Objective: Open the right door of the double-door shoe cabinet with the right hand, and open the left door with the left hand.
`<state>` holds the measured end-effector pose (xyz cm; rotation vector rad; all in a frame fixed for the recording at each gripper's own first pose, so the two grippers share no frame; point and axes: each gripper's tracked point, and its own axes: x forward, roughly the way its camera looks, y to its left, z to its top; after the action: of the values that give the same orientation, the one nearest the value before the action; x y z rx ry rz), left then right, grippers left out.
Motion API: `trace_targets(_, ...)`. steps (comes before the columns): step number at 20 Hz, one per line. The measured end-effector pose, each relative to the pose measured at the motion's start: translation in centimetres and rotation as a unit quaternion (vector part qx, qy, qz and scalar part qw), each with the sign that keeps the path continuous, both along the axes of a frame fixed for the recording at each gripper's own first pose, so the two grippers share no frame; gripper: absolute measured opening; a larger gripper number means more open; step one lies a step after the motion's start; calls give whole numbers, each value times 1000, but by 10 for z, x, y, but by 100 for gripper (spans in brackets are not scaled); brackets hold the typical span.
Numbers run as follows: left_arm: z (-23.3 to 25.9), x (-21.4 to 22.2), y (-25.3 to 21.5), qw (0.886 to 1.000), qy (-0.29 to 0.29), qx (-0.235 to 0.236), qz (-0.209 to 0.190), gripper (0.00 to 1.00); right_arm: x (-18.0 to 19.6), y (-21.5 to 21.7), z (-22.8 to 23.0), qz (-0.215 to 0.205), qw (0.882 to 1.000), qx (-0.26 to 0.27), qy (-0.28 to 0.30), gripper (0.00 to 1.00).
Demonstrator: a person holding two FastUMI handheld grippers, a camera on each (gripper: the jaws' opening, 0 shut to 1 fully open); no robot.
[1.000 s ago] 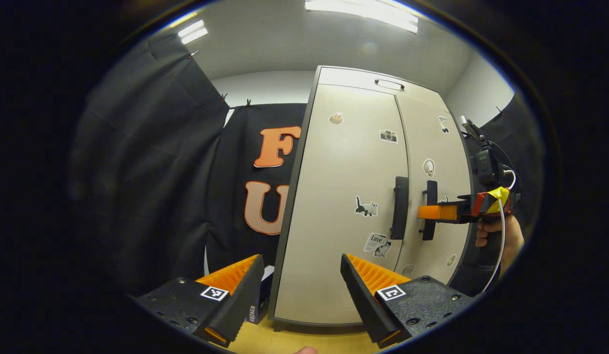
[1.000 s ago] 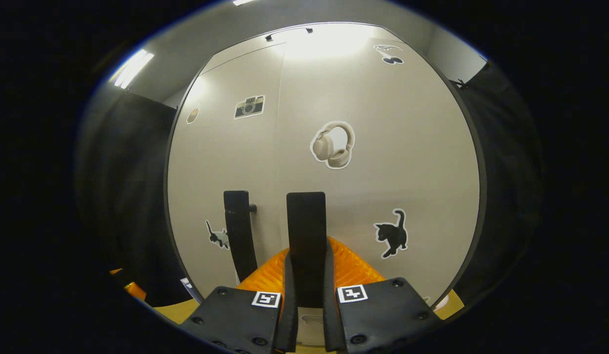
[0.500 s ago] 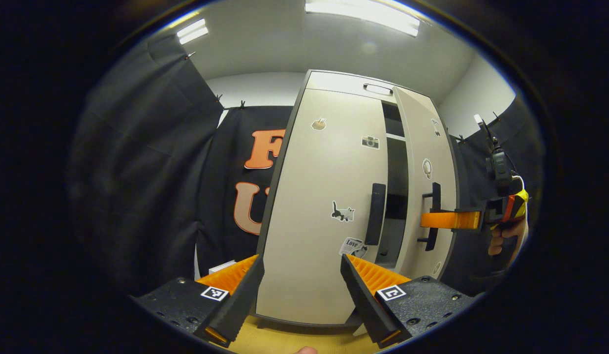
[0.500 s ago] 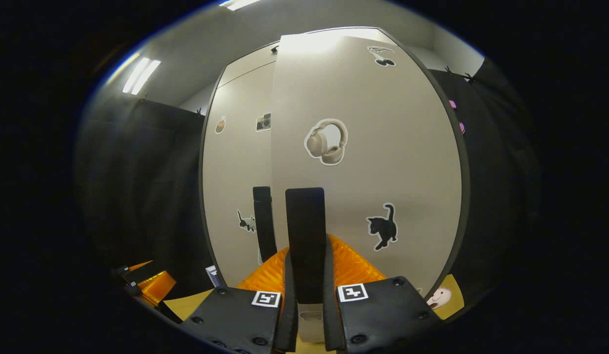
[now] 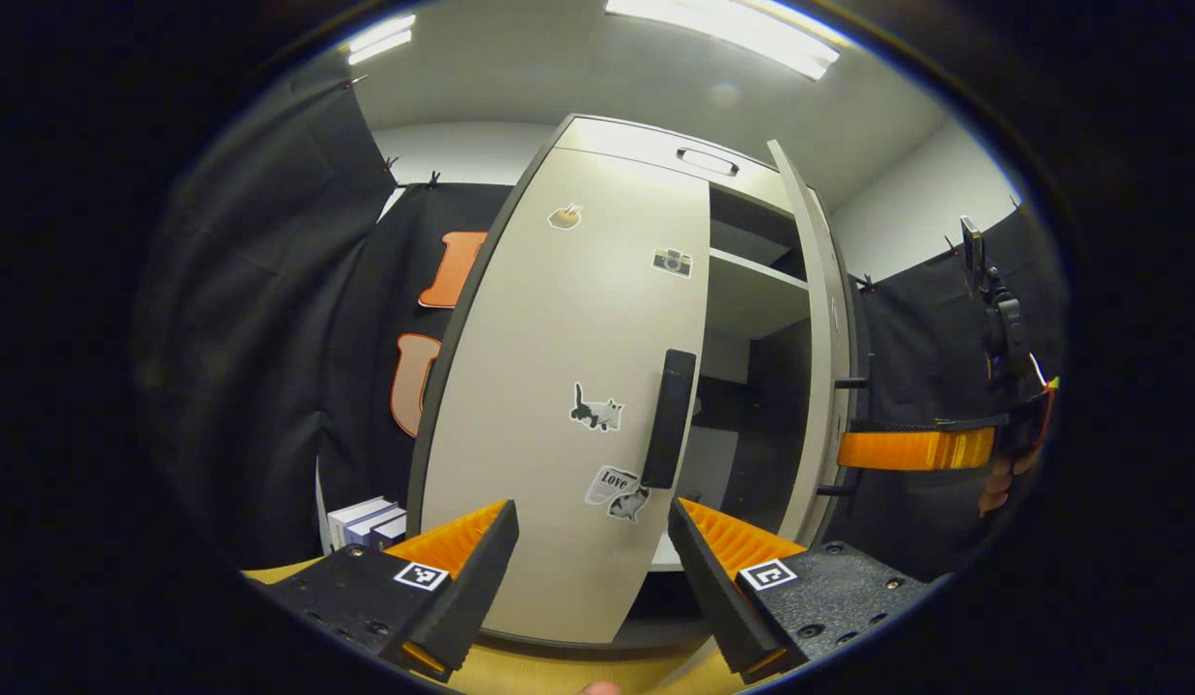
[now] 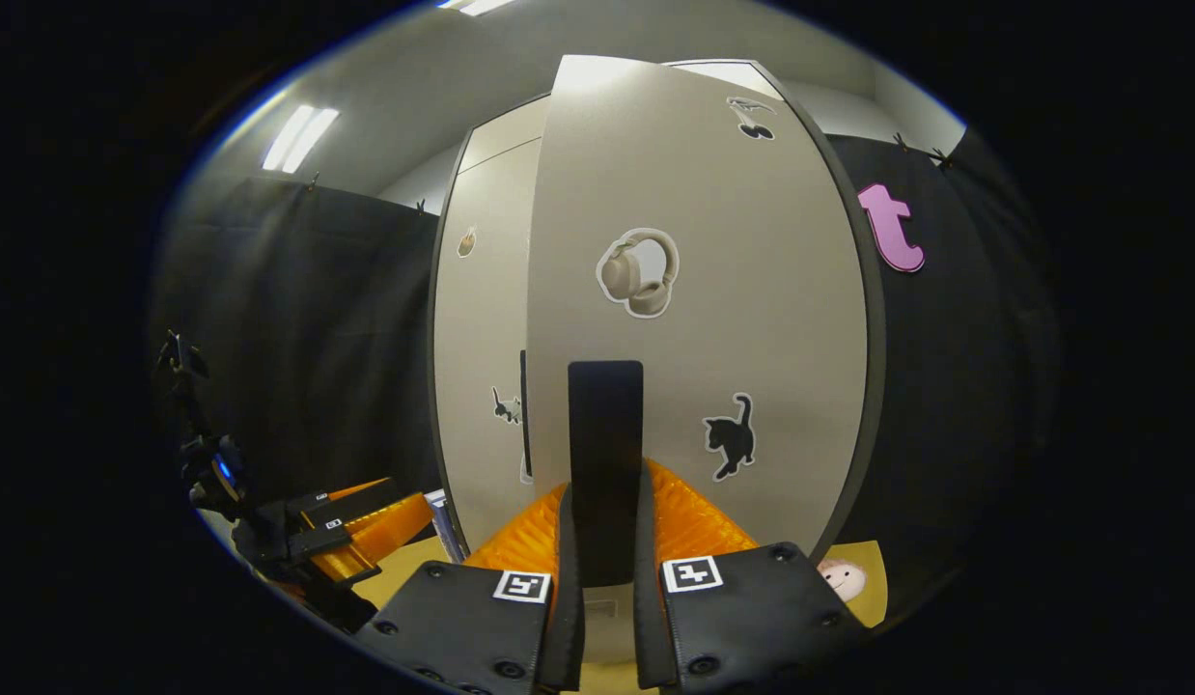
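The beige shoe cabinet (image 5: 646, 145) stands ahead in the left gripper view. Its left door (image 5: 559, 405) is closed, with a black vertical handle (image 5: 667, 420) and stickers. The right door (image 5: 821, 319) is swung well out, showing shelves inside. My left gripper (image 5: 590, 565) is open, a short way in front of the left door, below its handle. In the right gripper view my right gripper (image 6: 605, 569) is shut on the right door's black handle (image 6: 605, 444), with the door (image 6: 713, 290) close in front. Off to the right in the left gripper view, the right gripper (image 5: 911, 449) reaches the door's edge.
Small boxes (image 5: 366, 521) sit on the wooden floor (image 5: 559, 671) left of the cabinet. Black cloth walls close in on both sides. The left gripper (image 6: 347, 531) appears at the lower left of the right gripper view. A round face sticker (image 6: 842, 579) lies low at the right.
The right door has swung from closed to well open, pulled by the right gripper on its handle. The left gripper has come nearer the left door and stays open.
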<state>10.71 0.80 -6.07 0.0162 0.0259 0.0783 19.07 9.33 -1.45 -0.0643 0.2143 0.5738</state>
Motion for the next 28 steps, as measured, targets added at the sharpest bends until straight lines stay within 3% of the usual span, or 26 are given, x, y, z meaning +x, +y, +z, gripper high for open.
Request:
trace_targets(9, -3, 35, -13, 1000, -10, 8, -22, 94, -19, -27, 8, 6, 1000, -6, 4, 29)
trace_targets(17, -11, 32, -14, 1000, 5, 17, -25, 94, -30, -65, 13, 3, 1000, 5, 0, 29)
trace_targets(21, -22, 16, -12, 999, 17, 19, -24, 94, -33, -78, 17, -21, 999, 22, -10, 28)
trace_targets(28, -38, 5, -7, 999, 39, 8, -4, 94, -29, -109, 19, -68, 998, 8, -14, 27)
